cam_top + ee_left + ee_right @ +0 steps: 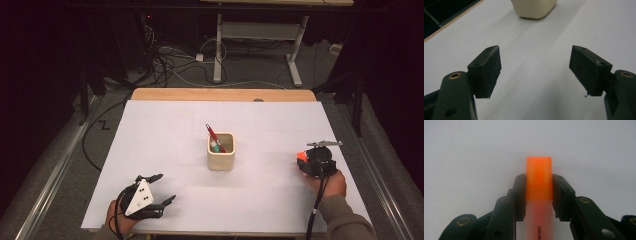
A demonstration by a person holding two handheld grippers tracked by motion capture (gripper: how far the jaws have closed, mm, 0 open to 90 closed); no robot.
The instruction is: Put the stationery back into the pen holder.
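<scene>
An orange highlighter point(539, 180) with a translucent barrel lies on the white table cover, its orange cap point(301, 156) peeking out at the right side of the high view. My right gripper point(539, 192) is shut on the highlighter, both pads pressed against the cap end. A cream square cup point(221, 151) stands at mid-table with a red pen point(214, 136) and a green one sticking out of it. My left gripper point(165, 188) rests near the front left edge, jaws wide apart with nothing between them. The cup's base point(534, 8) shows ahead of the left gripper point(535, 67).
The white sheet point(165, 130) covers a wooden table whose far edge point(222, 94) shows. Beyond it are cables on the floor and a white desk frame point(260, 45). A metal rail point(50, 175) runs along the left side.
</scene>
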